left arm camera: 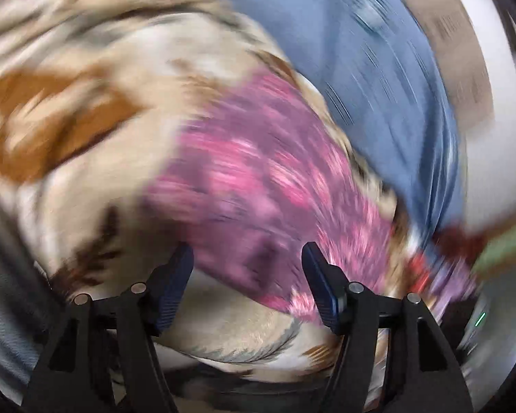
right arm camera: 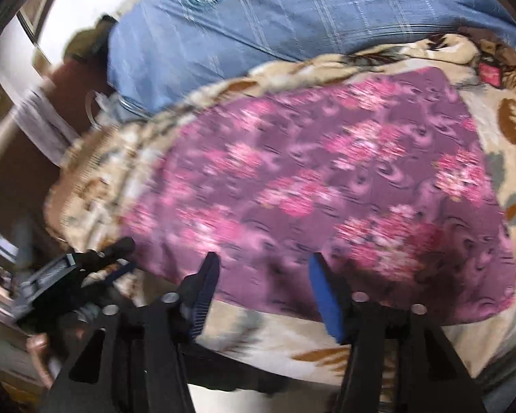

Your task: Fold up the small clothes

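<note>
Right wrist view: floral purple cloth (right arm camera: 313, 186) lies flat on the patterned blanket (right arm camera: 509, 124), long axis left-right, near edge just beyond the right gripper (right arm camera: 263, 275); both it and the left gripper (left arm camera: 247, 258) stand open, empty.

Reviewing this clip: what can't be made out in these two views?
- Left wrist view: motion blur smears the purple floral cloth; its edges and folds are unreadable.
- Right wrist view: the right tongs cover the cloth's near edge.
- Left tongs: cut off, opening unclear here.
- Blue sheet's round emblem: too blurred.
</note>
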Tool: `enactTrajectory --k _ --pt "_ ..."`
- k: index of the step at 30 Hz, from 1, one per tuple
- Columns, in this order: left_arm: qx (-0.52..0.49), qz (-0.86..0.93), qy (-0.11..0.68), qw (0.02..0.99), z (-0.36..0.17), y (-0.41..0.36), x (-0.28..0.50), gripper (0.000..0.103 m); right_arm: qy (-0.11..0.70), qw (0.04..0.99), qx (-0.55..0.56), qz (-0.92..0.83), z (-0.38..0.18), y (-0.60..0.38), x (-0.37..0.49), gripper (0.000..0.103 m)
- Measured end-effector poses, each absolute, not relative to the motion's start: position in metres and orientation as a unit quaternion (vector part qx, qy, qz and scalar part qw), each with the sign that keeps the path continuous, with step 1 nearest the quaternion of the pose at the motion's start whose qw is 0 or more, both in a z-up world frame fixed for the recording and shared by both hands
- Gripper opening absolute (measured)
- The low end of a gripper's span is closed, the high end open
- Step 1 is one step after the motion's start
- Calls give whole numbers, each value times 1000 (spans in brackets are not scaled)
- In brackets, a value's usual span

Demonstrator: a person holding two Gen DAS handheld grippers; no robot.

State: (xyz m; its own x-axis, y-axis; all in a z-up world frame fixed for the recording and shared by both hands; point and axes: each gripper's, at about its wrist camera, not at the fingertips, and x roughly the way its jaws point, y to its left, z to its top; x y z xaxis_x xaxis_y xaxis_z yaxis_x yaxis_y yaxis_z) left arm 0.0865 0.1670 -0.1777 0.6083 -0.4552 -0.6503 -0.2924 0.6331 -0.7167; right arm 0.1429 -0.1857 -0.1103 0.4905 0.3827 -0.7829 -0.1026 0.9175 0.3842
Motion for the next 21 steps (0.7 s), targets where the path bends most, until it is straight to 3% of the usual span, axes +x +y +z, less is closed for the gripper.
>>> enactTrajectory --k 8,13,19,20,21 --pt "-467 -38 452 759 -202 172 100 69 485 824 213 203 -104 -150 177 66" --pt "-472 -42 432 768 -199 170 124 65 479 825 213 213 -91 -133 196 66" --pt "-499 -33 417 759 -210 177 119 35 511 798 197 252 -83 -104 228 66" --pt "-495 -29 414 764 -208 178 119 20 522 791 187 258 -83 -96 233 66" --pt "-484 -29 407 774 -202 177 118 11 532 786 175 262 -83 -87 240 66"
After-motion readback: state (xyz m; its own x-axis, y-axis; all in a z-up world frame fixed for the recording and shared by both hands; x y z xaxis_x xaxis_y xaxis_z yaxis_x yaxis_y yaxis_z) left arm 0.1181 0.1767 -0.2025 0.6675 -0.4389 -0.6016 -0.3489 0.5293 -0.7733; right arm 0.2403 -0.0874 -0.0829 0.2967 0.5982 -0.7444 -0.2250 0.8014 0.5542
